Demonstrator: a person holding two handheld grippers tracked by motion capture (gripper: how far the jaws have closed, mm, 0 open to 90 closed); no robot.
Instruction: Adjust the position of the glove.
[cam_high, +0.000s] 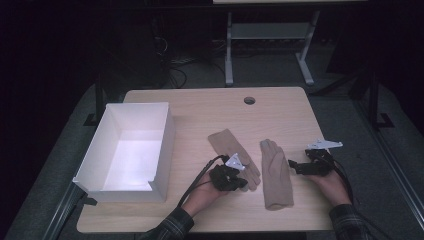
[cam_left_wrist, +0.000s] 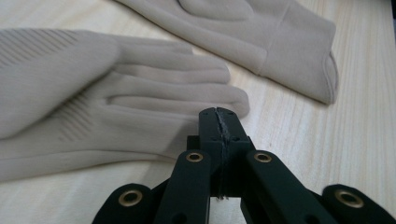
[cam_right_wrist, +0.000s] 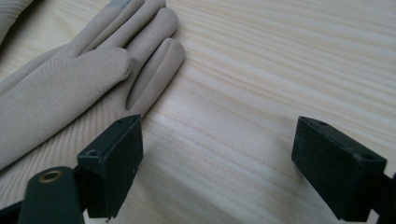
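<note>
Looking down from the high view, we see two beige gloves lying flat on the pale wooden table (cam_high: 200, 107): the left glove (cam_high: 231, 150) at about seven o'clock from the table's centre, the right glove (cam_high: 276, 175) at about five o'clock, the two just beside each other. Our left gripper (cam_high: 242, 183) sits at the left glove's near end, and our right gripper (cam_high: 292, 165) is just at three o'clock of the right glove. A white rectangular box (cam_high: 165, 145) with tall thin walls stands at nine o'clock, nothing visible inside it. In the left gripper view, the black jaws are pressed together with no cloth clearly between them; the left glove (cam_left_wrist: 93, 93) spreads toward ten o'clock, smooth knit with fine ribbing, the right glove's (cam_left_wrist: 261, 37) hemmed cuff at one o'clock. In the right gripper view, the jaws stand wide apart over bare grained wood, and the right glove (cam_right_wrist: 70, 79) lies at ten o'clock, one fingertip grey.
</note>
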